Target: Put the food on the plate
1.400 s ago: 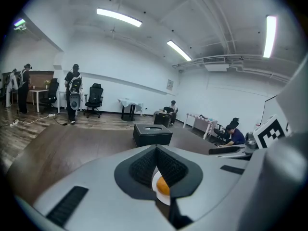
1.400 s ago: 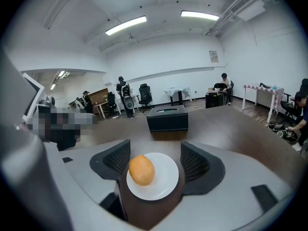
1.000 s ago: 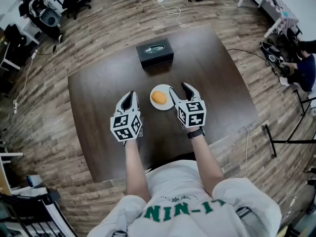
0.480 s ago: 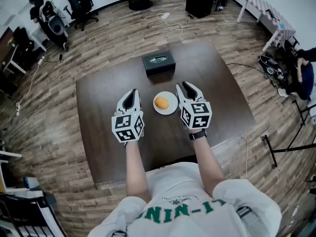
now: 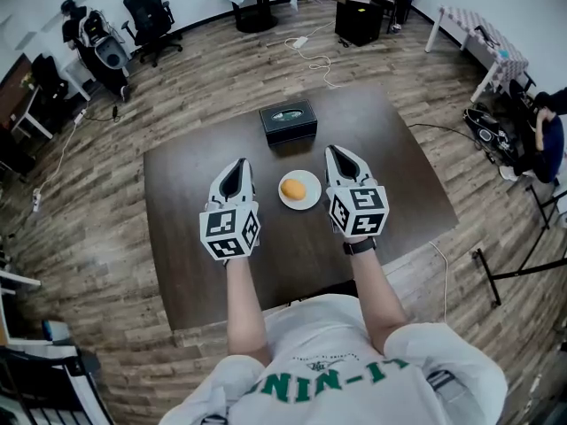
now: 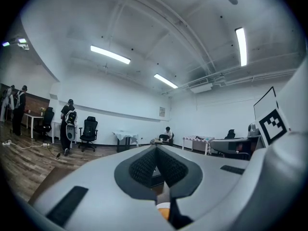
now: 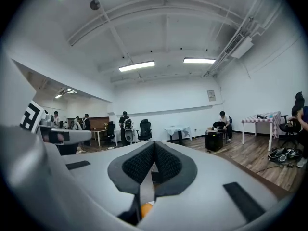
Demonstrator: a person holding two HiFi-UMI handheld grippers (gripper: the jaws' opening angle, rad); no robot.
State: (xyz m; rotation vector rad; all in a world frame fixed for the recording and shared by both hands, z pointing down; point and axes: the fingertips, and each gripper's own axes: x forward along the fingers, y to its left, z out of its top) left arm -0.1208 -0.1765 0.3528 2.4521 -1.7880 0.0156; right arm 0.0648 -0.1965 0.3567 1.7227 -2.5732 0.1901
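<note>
An orange round piece of food lies on a small white plate in the middle of the dark brown table. My left gripper is held to the left of the plate, jaws shut and empty. To the plate's right, my right gripper is also shut with nothing in it. Neither gripper touches the plate. In the left gripper view the pads meet, and a sliver of the food shows below them. In the right gripper view the pads are together above a bit of the food.
A black box stands on the table beyond the plate. Around the table are a wooden floor, office chairs at the back left, cables, a stand at the right and a seated person at the far right.
The right gripper's jaws have gone from open to shut with nothing in them. Both grippers have lifted a little beside the plate. The food stays on the plate.
</note>
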